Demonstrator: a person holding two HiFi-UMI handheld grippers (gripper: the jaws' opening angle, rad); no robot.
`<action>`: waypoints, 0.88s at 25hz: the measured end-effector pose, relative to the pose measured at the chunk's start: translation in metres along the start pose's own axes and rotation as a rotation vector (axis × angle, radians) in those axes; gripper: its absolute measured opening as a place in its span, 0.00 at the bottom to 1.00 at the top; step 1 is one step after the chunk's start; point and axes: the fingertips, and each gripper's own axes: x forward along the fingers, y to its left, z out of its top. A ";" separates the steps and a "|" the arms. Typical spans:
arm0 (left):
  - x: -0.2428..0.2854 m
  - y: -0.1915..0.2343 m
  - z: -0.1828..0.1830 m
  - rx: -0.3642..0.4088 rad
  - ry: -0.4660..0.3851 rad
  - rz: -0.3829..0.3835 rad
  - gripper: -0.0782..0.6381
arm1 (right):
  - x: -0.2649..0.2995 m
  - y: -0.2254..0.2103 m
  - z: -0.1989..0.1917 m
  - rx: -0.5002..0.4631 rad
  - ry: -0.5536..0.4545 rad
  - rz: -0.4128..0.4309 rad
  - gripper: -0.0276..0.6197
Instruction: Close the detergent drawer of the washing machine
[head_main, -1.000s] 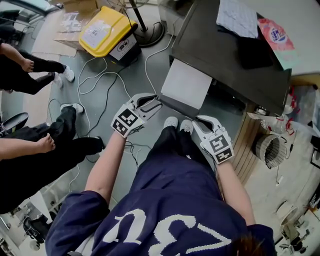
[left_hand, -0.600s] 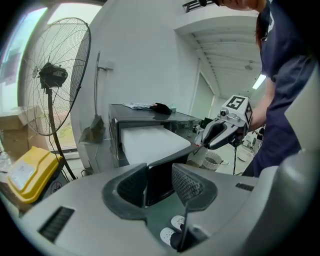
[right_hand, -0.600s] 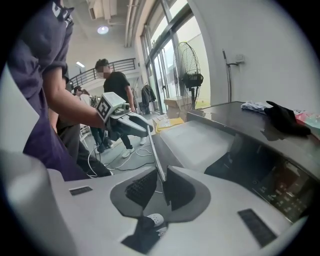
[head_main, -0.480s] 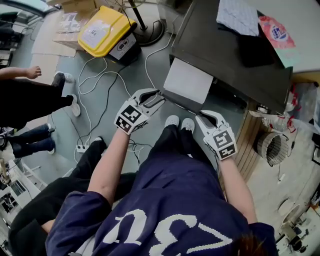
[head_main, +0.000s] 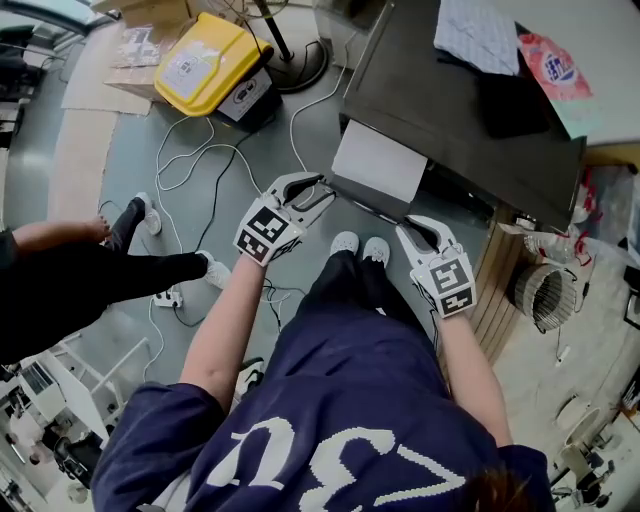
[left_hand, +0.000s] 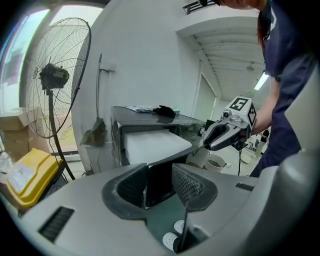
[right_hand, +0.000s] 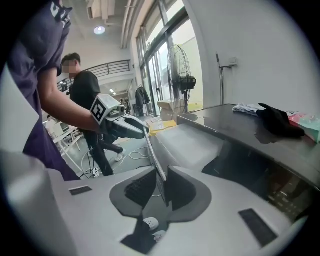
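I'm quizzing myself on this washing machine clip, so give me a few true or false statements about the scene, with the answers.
1. The detergent drawer is fully shut. False: it sticks out from the front of the washing machine.
2. The left gripper and the right gripper are at opposite ends of the drawer's front panel. True.
3. A yellow case lies on the floor near the fan base. True.
4. The machine's top is bare. False: a pale cloth, a dark item and a pink packet lie on it.
5. Nothing stands between the right gripper's jaws. False: the thin front panel stands between them, and the jaws have just been opening.
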 end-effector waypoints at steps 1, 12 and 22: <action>0.002 0.002 0.003 0.000 -0.003 0.002 0.34 | 0.000 -0.004 0.002 0.005 -0.005 -0.007 0.17; 0.021 0.023 0.019 0.014 -0.012 0.020 0.34 | 0.009 -0.032 0.015 0.025 -0.038 -0.069 0.19; 0.026 0.030 0.025 0.045 -0.004 0.009 0.34 | -0.007 -0.043 -0.002 0.098 -0.060 -0.131 0.12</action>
